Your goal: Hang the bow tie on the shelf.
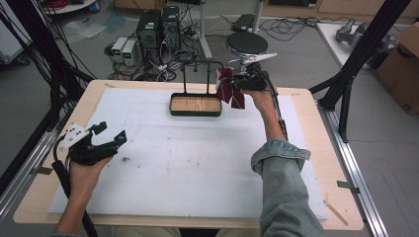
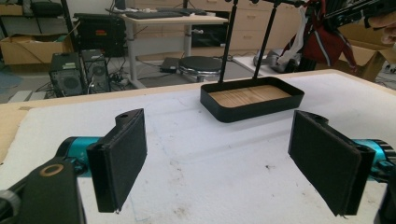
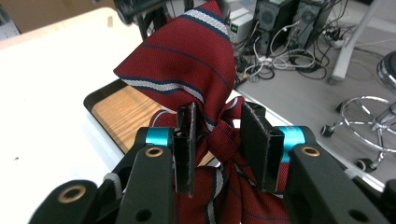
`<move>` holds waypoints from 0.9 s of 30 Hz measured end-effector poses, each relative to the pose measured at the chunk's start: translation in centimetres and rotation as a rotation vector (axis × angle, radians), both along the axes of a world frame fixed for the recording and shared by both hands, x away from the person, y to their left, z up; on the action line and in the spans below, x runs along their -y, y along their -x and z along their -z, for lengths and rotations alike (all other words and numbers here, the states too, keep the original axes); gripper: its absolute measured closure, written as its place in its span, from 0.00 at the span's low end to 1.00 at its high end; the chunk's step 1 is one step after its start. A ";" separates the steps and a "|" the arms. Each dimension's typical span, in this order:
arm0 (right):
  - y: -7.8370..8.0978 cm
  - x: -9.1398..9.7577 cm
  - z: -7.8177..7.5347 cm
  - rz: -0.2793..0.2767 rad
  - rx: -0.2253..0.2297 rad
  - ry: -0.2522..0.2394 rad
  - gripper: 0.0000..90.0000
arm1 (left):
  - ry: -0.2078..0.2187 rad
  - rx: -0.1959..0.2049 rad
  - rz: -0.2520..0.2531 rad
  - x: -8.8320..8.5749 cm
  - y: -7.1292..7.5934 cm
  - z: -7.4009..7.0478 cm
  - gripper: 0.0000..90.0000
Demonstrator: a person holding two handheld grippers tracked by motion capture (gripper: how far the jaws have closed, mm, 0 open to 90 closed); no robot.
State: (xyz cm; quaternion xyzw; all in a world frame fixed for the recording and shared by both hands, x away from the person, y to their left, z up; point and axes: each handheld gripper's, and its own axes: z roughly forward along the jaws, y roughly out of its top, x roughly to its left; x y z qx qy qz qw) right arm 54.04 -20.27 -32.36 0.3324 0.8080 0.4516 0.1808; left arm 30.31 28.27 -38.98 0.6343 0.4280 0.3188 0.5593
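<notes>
— Right gripper view: my right tool [image 3: 217, 149] pinches the tie [image 3: 187, 70], tray [image 3: 116, 116] just beyond. Left tool [image 2: 224, 158]?
— Wide open, empty. I judge that thin pinch could slip, dropping the tie.

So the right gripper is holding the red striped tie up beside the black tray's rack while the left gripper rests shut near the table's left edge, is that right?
Not quite: the left gripper is open, its jaws wide apart in the left gripper view. The right gripper does hold the red striped tie beside the black tray.
</notes>
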 end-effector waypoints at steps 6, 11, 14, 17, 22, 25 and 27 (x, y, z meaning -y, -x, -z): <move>-0.3 -1.1 0.7 0.018 0.003 0.025 0.74 | 0.002 0.003 0.004 0.0 0.0 -0.1 0.22; -0.5 -1.4 1.2 0.045 -0.007 0.040 0.73 | 0.001 0.001 0.005 0.1 0.0 0.0 0.22; -0.7 -1.5 1.5 0.057 -0.013 0.047 0.72 | 0.000 0.001 0.008 0.1 0.0 0.0 0.22; -0.9 -1.7 1.8 0.050 -0.017 0.014 0.70 | -0.001 0.002 0.008 0.1 0.0 0.0 0.22; -1.0 -2.2 2.2 0.061 -0.017 0.024 0.69 | -0.001 0.001 0.008 0.2 0.0 0.0 0.22; -0.9 -2.1 2.0 0.066 -0.014 0.026 0.63 | 0.001 0.002 0.006 0.1 0.0 -0.1 0.22; -0.9 -2.1 2.0 0.065 -0.017 0.024 0.61 | 0.004 0.003 0.006 0.1 0.0 -0.1 0.22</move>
